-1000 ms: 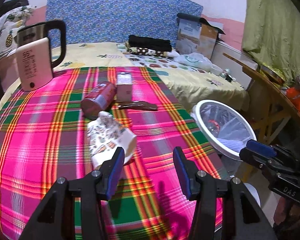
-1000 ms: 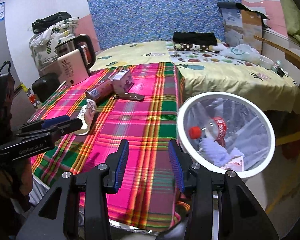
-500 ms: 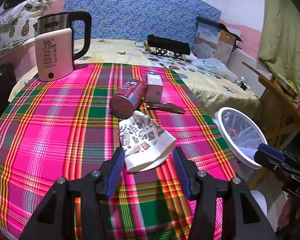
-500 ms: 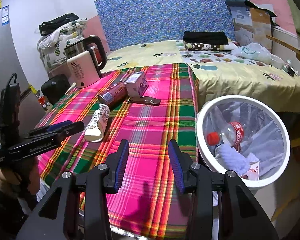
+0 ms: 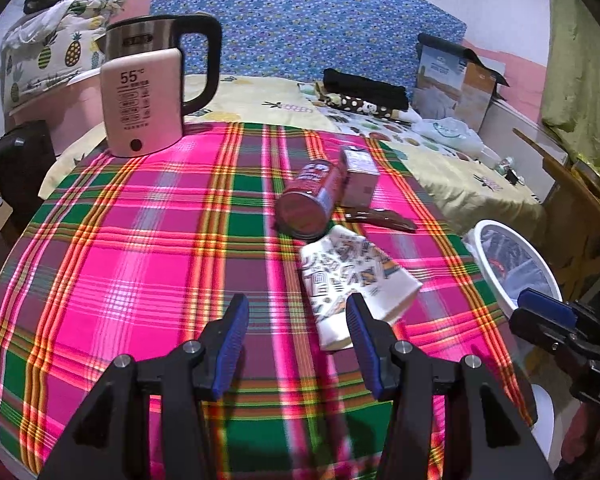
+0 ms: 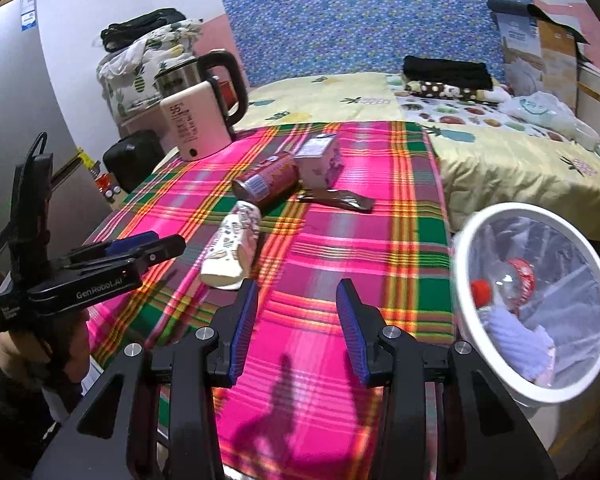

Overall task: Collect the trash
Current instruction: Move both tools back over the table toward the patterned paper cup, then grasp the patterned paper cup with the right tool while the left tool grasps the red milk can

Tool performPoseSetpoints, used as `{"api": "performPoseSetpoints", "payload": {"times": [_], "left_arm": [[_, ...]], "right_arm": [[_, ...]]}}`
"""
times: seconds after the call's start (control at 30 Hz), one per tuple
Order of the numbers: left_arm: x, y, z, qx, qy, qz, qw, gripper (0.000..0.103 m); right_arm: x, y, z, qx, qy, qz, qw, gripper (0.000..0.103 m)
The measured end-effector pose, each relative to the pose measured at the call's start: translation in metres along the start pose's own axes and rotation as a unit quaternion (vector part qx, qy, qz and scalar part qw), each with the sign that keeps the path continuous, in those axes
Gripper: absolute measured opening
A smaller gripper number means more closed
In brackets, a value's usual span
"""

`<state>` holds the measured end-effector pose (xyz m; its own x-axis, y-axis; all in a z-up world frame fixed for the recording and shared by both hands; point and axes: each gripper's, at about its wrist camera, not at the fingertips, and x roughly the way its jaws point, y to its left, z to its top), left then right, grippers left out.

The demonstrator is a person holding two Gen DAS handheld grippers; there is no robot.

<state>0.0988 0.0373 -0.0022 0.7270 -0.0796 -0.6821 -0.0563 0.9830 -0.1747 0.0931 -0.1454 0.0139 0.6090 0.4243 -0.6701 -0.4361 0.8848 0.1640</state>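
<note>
Both tools hang level with jaws spread wide: left tool (image 5: 296, 332), right tool (image 6: 296, 320).

Open plaid tablecloth (image 5: 148, 248) across the left and lower centre of the left wrist view, bare between the spread jaws. Blocked at centre right by a lying paper cup (image 5: 352, 280), red can (image 5: 312, 200), small carton (image 5: 358, 178) and dark wrapper (image 5: 380, 218). Kettle (image 5: 144, 92) standing upper left. White bin (image 6: 536, 304) beside the table edge, lower right in the right wrist view.
</note>
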Motion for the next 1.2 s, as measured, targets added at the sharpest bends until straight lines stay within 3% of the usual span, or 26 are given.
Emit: {"api": "performPoseSetpoints", "payload": {"times": [0.73, 0.9, 1.2], "left_arm": [[0.016, 0.042, 0.006, -0.02, 0.013, 0.017, 0.9996, 0.052], [0.022, 0.045, 0.009, -0.02, 0.016, 0.019, 0.9995, 0.052], [0.032, 0.032, 0.015, -0.006, 0.02, 0.007, 0.9998, 0.052]], "right_arm": [[0.065, 0.028, 0.021, -0.005, 0.049, 0.038, 0.998, 0.042], [0.071, 0.027, 0.022, -0.001, 0.053, 0.041, 0.998, 0.013], [0.057, 0.008, 0.022, 0.017, 0.033, 0.029, 0.999, 0.01]]}}
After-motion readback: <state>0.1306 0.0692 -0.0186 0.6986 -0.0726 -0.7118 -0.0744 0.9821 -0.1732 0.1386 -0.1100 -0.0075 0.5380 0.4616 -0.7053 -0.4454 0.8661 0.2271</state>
